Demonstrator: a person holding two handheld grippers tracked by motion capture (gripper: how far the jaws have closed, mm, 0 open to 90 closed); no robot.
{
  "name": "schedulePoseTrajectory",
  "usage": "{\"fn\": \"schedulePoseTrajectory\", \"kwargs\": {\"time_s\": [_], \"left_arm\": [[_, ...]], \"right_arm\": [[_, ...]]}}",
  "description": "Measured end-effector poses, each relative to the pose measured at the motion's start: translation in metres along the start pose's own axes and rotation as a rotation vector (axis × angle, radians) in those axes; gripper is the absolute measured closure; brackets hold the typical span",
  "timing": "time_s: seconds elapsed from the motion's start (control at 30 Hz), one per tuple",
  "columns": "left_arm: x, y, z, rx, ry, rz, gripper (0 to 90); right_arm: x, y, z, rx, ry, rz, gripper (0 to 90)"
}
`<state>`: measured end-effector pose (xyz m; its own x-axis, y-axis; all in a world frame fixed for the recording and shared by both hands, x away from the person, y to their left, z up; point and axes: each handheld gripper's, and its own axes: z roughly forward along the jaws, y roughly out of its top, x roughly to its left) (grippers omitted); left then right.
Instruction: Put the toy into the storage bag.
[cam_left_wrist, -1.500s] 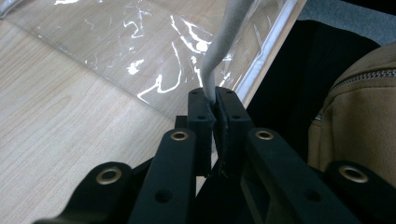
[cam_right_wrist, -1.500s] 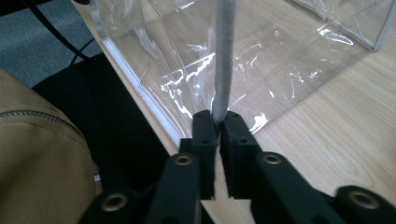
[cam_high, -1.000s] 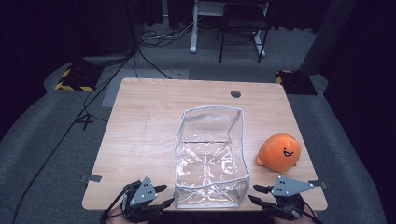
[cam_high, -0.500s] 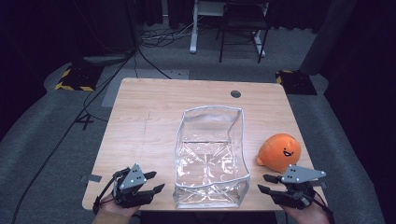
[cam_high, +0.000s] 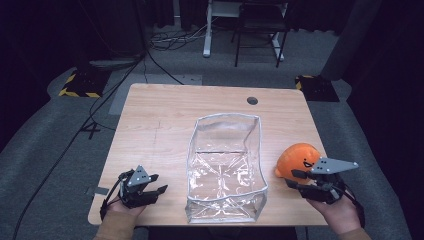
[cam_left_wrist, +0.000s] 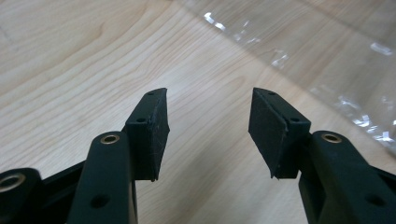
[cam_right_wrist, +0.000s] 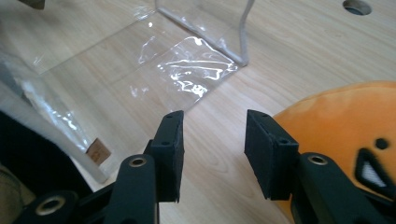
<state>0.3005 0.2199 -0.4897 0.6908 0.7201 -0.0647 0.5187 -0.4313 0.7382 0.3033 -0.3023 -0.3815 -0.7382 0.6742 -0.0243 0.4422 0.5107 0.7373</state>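
Note:
A clear plastic zip bag (cam_high: 227, 165) stands open in the middle of the wooden table (cam_high: 160, 120). An orange plush toy with a face (cam_high: 295, 157) sits to its right. My left gripper (cam_high: 156, 184) hovers low over bare wood just left of the bag's near end. Its jaws have just been opening, with nothing between them (cam_left_wrist: 209, 100), and the bag's edge (cam_left_wrist: 327, 51) shows at upper right. My right gripper (cam_high: 292, 179) is open right in front of the plush. In the right gripper view (cam_right_wrist: 214, 116) the plush (cam_right_wrist: 345, 126) lies beside the right jaw, not between the pads.
A round cable hole (cam_high: 252, 100) sits near the table's far edge. Beyond the table, a chair and desk legs (cam_high: 257, 30) stand on grey carpet, with cables (cam_high: 125, 80) on the floor at left. Bare wood lies left of and behind the bag.
Both hands have come farther onto the table from its near edge. The left gripper has shifted left and lower. The right has moved forward and up, close to the plush.

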Motion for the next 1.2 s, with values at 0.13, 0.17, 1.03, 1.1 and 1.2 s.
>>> {"fn": "schedulePoseTrajectory", "kwargs": {"time_s": [0.13,0.17,1.03,1.1,1.2], "left_arm": [[0.010,-0.007,0.005,0.029,0.024,-0.013,47.7],[0.010,-0.007,0.005,0.029,0.024,-0.013,47.7],[0.021,-0.023,0.012,0.021,0.060,0.002,44.1],[0.021,-0.023,0.012,0.021,0.061,0.002,44.0],[0.021,-0.023,0.012,0.021,0.060,0.002,43.8]], "right_arm": [[-0.013,0.006,-0.002,0.006,-0.017,0.014,57.6],[-0.017,0.007,-0.002,0.007,-0.020,0.021,57.7],[-0.099,0.016,-0.018,0.040,-0.185,0.174,53.9],[-0.101,0.016,-0.017,0.041,-0.184,0.182,53.5],[-0.108,0.018,-0.011,0.061,-0.181,0.194,51.8]]}}
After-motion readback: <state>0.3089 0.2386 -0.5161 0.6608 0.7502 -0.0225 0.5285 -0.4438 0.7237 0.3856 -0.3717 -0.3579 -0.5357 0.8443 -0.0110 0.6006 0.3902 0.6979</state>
